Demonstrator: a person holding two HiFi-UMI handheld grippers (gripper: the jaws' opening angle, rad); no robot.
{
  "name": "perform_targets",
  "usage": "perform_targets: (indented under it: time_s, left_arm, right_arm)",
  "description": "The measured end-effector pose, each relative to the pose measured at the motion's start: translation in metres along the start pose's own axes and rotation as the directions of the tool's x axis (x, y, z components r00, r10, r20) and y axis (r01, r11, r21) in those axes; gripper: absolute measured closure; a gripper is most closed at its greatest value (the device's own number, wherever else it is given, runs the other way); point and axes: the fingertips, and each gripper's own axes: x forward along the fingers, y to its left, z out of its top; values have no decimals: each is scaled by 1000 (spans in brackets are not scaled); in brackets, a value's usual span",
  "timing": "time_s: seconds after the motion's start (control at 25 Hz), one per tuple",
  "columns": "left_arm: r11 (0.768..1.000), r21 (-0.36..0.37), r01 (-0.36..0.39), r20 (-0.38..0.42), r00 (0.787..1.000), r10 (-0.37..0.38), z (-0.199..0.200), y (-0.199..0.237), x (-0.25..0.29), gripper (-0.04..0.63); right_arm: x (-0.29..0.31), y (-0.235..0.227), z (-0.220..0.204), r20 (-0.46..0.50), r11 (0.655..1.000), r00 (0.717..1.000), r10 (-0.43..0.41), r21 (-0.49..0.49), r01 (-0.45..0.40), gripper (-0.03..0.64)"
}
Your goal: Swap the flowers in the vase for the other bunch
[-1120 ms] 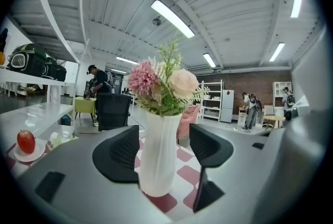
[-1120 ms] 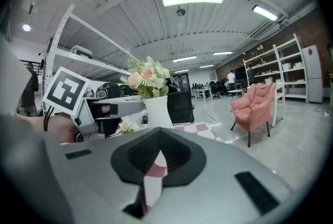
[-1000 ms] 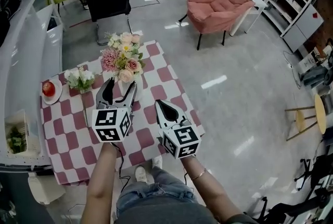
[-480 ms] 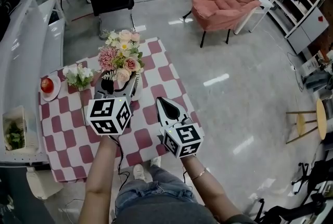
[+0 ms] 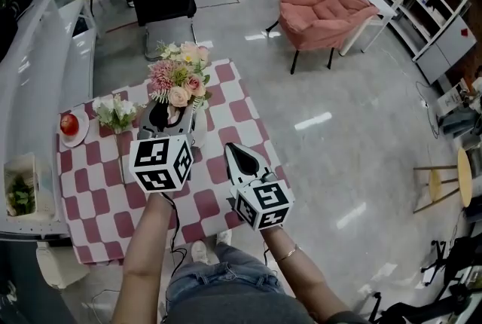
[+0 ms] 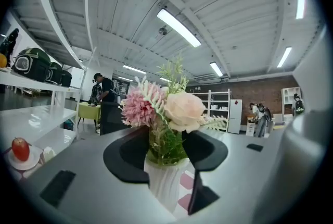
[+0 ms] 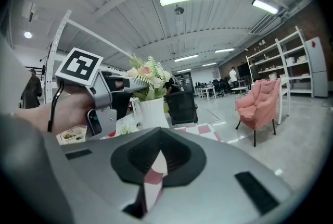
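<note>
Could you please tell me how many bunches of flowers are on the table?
2: the pink bunch stands in the white vase; the white bunch lies left of it.

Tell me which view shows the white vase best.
Right gripper view: the vase stands in side view, nearly whole. Left gripper view shows only its top, close. Head view: a sliver under the flowers.

The pink-and-cream bouquet (image 6: pixel 165 113) stands upright in a ribbed white vase (image 6: pixel 164 184), green stems between the closing fingers (image 6: pixel 130 152) of the left gripper (image 6: pixel 167 147); the white bunch (image 5: pixel 114 113) lies to the fingers' left.
</note>
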Motion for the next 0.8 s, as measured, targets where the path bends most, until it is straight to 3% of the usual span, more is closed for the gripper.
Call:
perform_targets:
  time_s: [0.36,0.8]
  left_arm:
    - [999,34,-39,26,999,38,8,-3,-2,486]
    - [994,83,-72,98,993,64,23,-9,-9,523]
  right_arm:
    - [-4,-2,5,5,1000,1000,5,-3,-5,607]
    - [-10,-3,7,13,1000,1000,7,-12,-6,607]
